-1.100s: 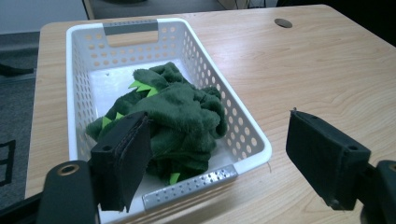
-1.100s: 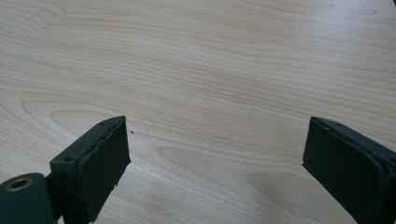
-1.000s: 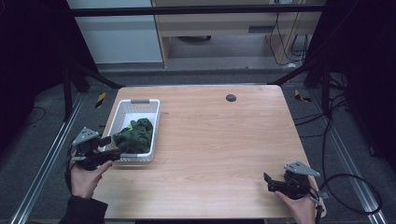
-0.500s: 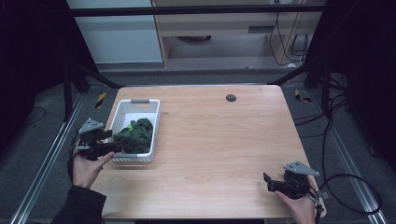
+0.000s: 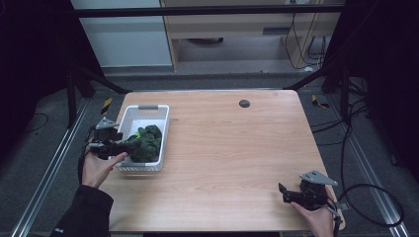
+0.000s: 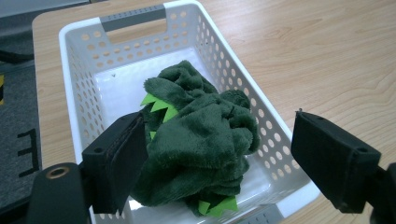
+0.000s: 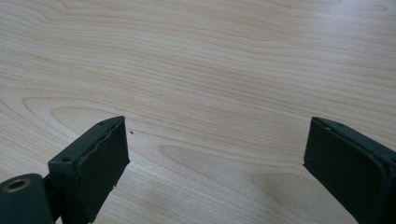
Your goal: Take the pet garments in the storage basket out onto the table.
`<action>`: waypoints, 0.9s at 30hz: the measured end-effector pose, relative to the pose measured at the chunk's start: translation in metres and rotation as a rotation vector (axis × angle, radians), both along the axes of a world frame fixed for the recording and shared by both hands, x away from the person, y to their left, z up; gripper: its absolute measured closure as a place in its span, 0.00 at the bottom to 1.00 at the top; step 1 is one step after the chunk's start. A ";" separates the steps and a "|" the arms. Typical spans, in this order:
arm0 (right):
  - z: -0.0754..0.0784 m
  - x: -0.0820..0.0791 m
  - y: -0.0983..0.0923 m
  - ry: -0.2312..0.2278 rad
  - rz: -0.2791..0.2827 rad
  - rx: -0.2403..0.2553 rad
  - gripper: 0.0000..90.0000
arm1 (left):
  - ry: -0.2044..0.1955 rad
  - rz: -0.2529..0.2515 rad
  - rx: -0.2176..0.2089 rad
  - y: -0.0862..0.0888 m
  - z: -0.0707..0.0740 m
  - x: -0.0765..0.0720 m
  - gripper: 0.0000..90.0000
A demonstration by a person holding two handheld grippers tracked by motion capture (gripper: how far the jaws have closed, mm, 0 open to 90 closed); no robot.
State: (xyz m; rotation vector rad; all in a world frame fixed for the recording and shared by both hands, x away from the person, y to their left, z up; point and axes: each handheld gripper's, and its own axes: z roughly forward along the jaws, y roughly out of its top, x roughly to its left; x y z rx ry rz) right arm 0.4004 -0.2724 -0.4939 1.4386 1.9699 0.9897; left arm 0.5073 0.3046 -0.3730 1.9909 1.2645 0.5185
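Two tools are in play, one busy and one idle. The left tool is held at the near end of the white perforated plastic basket, its black jaws standing wide on either side of the crumpled dark green plush cloth with light green zigzag trim. Its jaws have just been opening; the left pad lies against the cloth's flank, while the right one stands well apart from it over the basket's rim, so the cloth is judged to be let go rather than gripped. The cloth rests inside the basket, heaped toward its near end and its right wall, with the bare floor of the basket left showing toward the grey handle at the far end. In the high view the basket is seen at the left side of the pale wooden table, which puts it within easy reach of the left hand. The right tool is held low over the near right corner of the table, its jaws wide with only bare wood between them; it is presumably parked there, out of the way. A small dark round disc lies well apart, near the far edge.
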 end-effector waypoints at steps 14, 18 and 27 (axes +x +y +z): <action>-0.001 0.001 0.000 0.008 0.008 -0.003 0.07 | 0.056 -0.017 0.024 -0.001 -0.001 0.018 0.18; -0.001 0.001 0.000 0.011 0.011 -0.005 0.07 | 0.081 -0.041 0.046 -0.005 -0.003 0.022 0.18; -0.002 0.002 0.000 0.018 0.015 -0.005 0.06 | 0.129 -0.064 0.083 -0.011 -0.007 0.032 0.17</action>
